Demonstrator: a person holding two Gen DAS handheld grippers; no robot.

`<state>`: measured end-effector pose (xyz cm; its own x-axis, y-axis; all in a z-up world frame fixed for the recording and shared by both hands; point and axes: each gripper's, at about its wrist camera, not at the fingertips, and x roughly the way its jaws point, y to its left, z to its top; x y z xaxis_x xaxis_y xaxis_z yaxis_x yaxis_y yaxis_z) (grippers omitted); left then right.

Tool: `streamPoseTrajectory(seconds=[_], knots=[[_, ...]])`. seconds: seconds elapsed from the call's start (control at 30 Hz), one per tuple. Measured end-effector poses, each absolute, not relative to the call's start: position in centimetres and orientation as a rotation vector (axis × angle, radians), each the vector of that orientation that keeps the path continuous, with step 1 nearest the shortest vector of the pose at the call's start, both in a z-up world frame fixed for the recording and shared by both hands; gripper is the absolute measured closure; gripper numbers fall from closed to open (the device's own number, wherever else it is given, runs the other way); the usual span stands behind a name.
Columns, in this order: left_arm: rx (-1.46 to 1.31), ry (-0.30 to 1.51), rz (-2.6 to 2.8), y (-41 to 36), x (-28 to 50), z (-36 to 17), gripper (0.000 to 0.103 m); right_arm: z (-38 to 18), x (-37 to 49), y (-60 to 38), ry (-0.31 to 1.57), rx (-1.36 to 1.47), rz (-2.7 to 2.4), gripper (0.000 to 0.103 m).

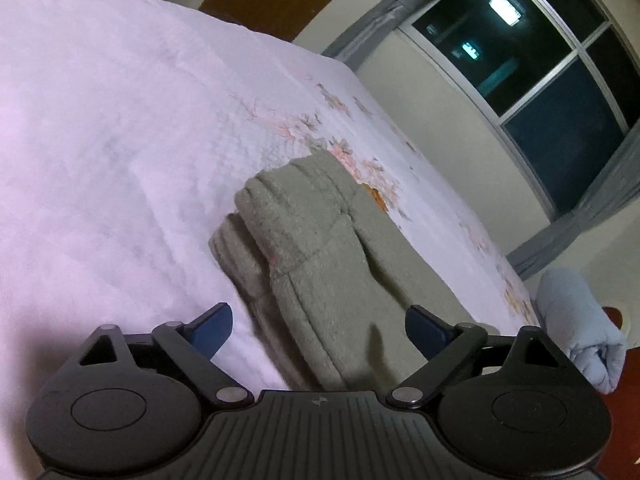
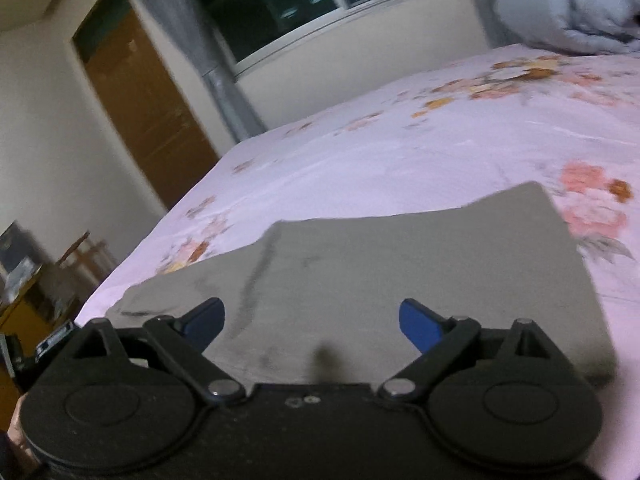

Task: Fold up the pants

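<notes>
Grey-green fleece pants [image 1: 320, 256] lie folded on the bed, their ribbed waistband end pointing away from me. My left gripper [image 1: 318, 328] hovers open just above their near end, holding nothing. In the right wrist view the pants [image 2: 400, 276] show as a flat grey slab with a crease running down the left part. My right gripper [image 2: 312, 320] is open over their near edge, jaws wide apart and empty.
The bed has a pale pink floral sheet [image 1: 120, 140], also in the right wrist view [image 2: 400, 152]. A rolled light blue blanket [image 1: 580, 328] lies at the bed's far corner [image 2: 568, 4]. Beyond are a dark window [image 1: 532, 60], grey curtains and a brown door [image 2: 148, 108].
</notes>
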<state>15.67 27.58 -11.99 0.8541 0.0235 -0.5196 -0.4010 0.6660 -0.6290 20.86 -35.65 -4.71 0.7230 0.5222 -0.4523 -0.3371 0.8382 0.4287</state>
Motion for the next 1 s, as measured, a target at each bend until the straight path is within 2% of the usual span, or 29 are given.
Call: streamPoseTrajectory(seconds=[0.1, 0.17, 0.23, 0.37, 0.43, 0.5, 0.77, 0.93, 1.0], knots=[[-0.813, 0.498, 0.238, 27.7, 16.3, -12.2, 0.011, -4.7, 21.3, -36.1, 0.569, 0.316, 0.326, 0.006], [-0.834, 0.484, 0.231, 28.4, 16.4, -12.4, 0.016, -4.8, 21.7, -36.4, 0.571, 0.321, 0.240, 0.006], [-0.843, 0.485, 0.239, 28.9, 16.5, -12.5, 0.032, -5.0, 22.0, -36.4, 0.574, 0.323, 0.181, 0.006], [-0.875, 0.486, 0.229, 30.0, 16.9, -13.1, 0.048, -5.2, 21.6, -35.8, 0.570, 0.292, 0.124, 0.006], [-0.919, 0.472, 0.206, 30.6, 16.7, -13.6, 0.064, -5.4, 21.6, -35.4, 0.580, 0.290, 0.146, 0.006], [-0.950, 0.458, 0.176, 30.9, 16.5, -14.1, 0.072, -5.6, 20.9, -35.2, 0.588, 0.294, 0.174, 0.006], [-0.751, 0.381, 0.108, 28.6, 15.9, -7.7, 0.073, -6.1, 19.3, -29.0, 0.622, 0.103, 0.348, 0.006], [-0.708, 0.390, 0.081, 28.4, 15.8, -5.8, 0.073, -7.2, 18.8, -25.2, 0.619, -0.015, 0.365, 0.006], [-0.698, 0.391, 0.076, 28.2, 15.6, -5.3, 0.073, -8.7, 18.9, -23.0, 0.658, -0.141, 0.336, 0.005]])
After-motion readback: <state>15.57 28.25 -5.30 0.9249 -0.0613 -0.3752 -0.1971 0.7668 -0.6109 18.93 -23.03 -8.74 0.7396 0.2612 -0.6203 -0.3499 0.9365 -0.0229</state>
